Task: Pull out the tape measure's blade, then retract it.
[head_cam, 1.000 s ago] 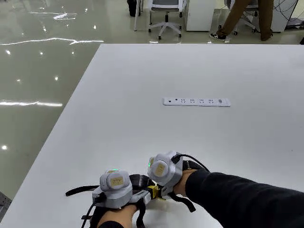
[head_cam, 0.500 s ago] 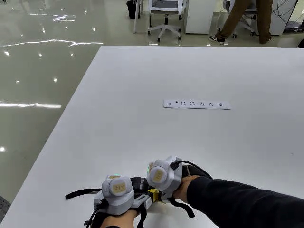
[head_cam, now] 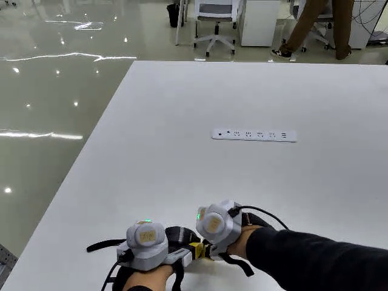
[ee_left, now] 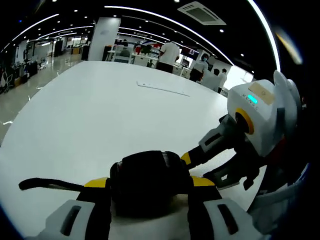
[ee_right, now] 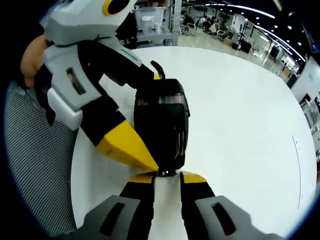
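The black tape measure (head_cam: 180,235) lies at the near edge of the white table (head_cam: 182,151), between both grippers. In the left gripper view its body (ee_left: 150,182) sits between the yellow-tipped jaws of my left gripper (ee_left: 150,184), which is shut on it. Its black wrist strap (ee_left: 45,185) trails left on the table. In the right gripper view my right gripper (ee_right: 166,176) has its jaws closed narrowly on the small metal hook at the case mouth (ee_right: 162,125). No length of blade shows outside the case. The left gripper's yellow finger (ee_right: 125,145) presses the case side.
A white power strip (head_cam: 254,134) lies across the middle of the table. The table's left edge (head_cam: 91,151) drops to a shiny floor. Office chairs (head_cam: 213,18) and a standing person (head_cam: 315,24) are beyond the far edge.
The head camera drifted a little. Both grippers stay together at the tape measure; the right one has edged slightly to the right. The case has not visibly moved.
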Demonstrator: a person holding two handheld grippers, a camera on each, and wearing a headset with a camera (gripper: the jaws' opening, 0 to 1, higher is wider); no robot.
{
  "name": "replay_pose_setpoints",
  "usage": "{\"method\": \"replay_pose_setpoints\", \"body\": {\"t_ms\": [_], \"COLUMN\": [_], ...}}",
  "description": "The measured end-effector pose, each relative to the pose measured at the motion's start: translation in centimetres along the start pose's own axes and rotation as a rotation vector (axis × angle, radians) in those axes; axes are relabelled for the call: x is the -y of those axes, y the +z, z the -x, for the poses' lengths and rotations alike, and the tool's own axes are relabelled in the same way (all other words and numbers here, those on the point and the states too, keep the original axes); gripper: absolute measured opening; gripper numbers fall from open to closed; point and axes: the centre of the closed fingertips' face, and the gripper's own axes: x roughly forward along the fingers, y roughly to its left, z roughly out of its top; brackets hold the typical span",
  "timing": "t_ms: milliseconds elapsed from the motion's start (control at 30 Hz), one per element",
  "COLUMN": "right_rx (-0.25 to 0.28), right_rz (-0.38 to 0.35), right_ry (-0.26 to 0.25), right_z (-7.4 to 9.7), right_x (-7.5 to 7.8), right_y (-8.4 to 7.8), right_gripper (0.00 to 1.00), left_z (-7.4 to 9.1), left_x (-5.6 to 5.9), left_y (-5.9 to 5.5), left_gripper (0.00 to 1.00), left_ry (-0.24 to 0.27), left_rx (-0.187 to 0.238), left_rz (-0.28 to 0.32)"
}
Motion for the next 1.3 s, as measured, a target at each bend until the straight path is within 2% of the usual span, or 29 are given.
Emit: {"method": "replay_pose_setpoints", "body": {"t_ms": [33,67,100,133,167,200,267,300,333,367,400,433,500,533,567,600,633,667,700,767,833,867,933,1000,1100,1167,1233,1300], "right_rx": [0.038,0.065,0.085,0.086,0.108,0.126,0.146,0.162,0.161,0.150,0.148,0.181,0.230,0.267,0.270,0.261,0.293,0.304,0.296,0.321,0.327,0.324,0.324,0.336,0.333,0.338,0.332,0.324], "right_rz": [-0.054,-0.116,-0.177,-0.232,-0.241,-0.255,-0.286,-0.307,-0.321,-0.319,-0.321,-0.372,-0.463,-0.482,-0.483,-0.455,-0.453,-0.452,-0.478,-0.482,-0.491,-0.492,-0.505,-0.528,-0.492,-0.475,-0.468,-0.461], "right_ry": [-0.033,-0.028,-0.041,-0.077,-0.107,-0.117,-0.160,-0.170,-0.178,-0.199,-0.238,-0.259,-0.276,-0.305,-0.312,-0.301,-0.334,-0.346,-0.350,-0.371,-0.393,-0.408,-0.425,-0.427,-0.437,-0.445,-0.442,-0.439], "right_z": [0.6,1.3,2.0,3.4,4.7,5.5,7.8,8.8,9.8,10.7,11.7,13.0,14.7,16.0,16.9,18.1,19.0,19.7,20.6,22.1,23.7,24.5,25.4,25.8,26.5,27.1,27.1,27.2], "right_x": [0.6,0.6,0.9,1.6,2.1,2.2,2.4,2.3,2.0,2.0,2.2,2.0,1.5,1.3,0.8,-0.4,-0.7,-1.1,-1.9,-2.7,-3.4,-3.6,-3.8,-3.8,-4.0,-4.1,-4.1,-3.9], "right_y": [0.0,-0.1,-0.3,-1.3,-2.0,-2.5,-4.1,-4.7,-5.8,-6.8,-7.7,-8.5,-9.5,-10.3,-11.1,-12.3,-12.6,-13.2,-14.5,-15.7,-17.4,-18.3,-19.9,-20.8,-21.0,-20.6,-20.5,-20.2], "right_gripper": [0.27,0.33,0.37,0.41,0.45,0.51,0.58,0.62,0.66,0.69,0.74,0.79,0.89,0.94,0.98,1.00,1.00,1.00,1.00,1.00,1.00,1.00,1.00,1.00,1.00,0.98,0.98,0.98], "left_z": [0.3,0.6,0.8,1.6,2.2,2.7,3.4,4.0,4.7,5.0,5.5,6.2,6.8,7.5,7.9,8.7,9.3,9.8,10.5,11.2,12.2,12.8,13.7,14.2,15.1,15.7,15.8,15.8], "left_x": [0.1,0.0,-0.1,0.4,1.7,2.1,1.7,2.2,1.8,1.2,0.8,0.5,-1.4,-2.2,-2.4,-3.1,-3.3,-3.5,-3.6,-4.1,-4.8,-5.2,-5.8,-6.1,-6.1,-5.9,-6.3,-6.4], "left_y": [0.8,1.5,1.8,1.9,2.9,3.4,2.9,3.0,3.7,4.0,4.1,4.2,4.4,3.9,3.7,4.0,4.0,3.9,3.2,2.3,1.6,1.4,0.9,0.2,-0.4,-0.3,-0.5,-0.3], "left_gripper": [0.71,0.85,1.00,0.99,1.00,1.00,1.00,1.00,1.00,1.00,1.00,1.00,1.00,1.00,1.00,1.00,1.00,1.00,1.00,1.00,1.00,1.00,1.00,1.00,1.00,1.00,1.00,1.00], "left_ry": [-0.014,-0.027,-0.031,-0.099,-0.209,-0.254,-0.291,-0.343,-0.363,-0.355,-0.363,-0.384,-0.303,-0.290,-0.291,-0.276,-0.277,-0.285,-0.264,-0.235,-0.203,-0.193,-0.176,-0.165,-0.153,-0.156,-0.152,-0.175], "left_rx": [0.036,0.065,0.070,0.058,0.113,0.139,0.099,0.101,0.140,0.155,0.157,0.163,0.181,0.167,0.173,0.214,0.239,0.253,0.245,0.223,0.226,0.233,0.227,0.201,0.163,0.157,0.143,0.153], "left_rz": [-0.019,-0.018,-0.018,-0.025,-0.025,-0.016,-0.072,-0.013,-0.017,-0.021,-0.019,-0.028,-0.142,-0.169,-0.159,-0.183,-0.184,-0.174,-0.178,-0.183,-0.175,-0.151,-0.136,-0.130,-0.185,-0.198,-0.201,-0.218]}}
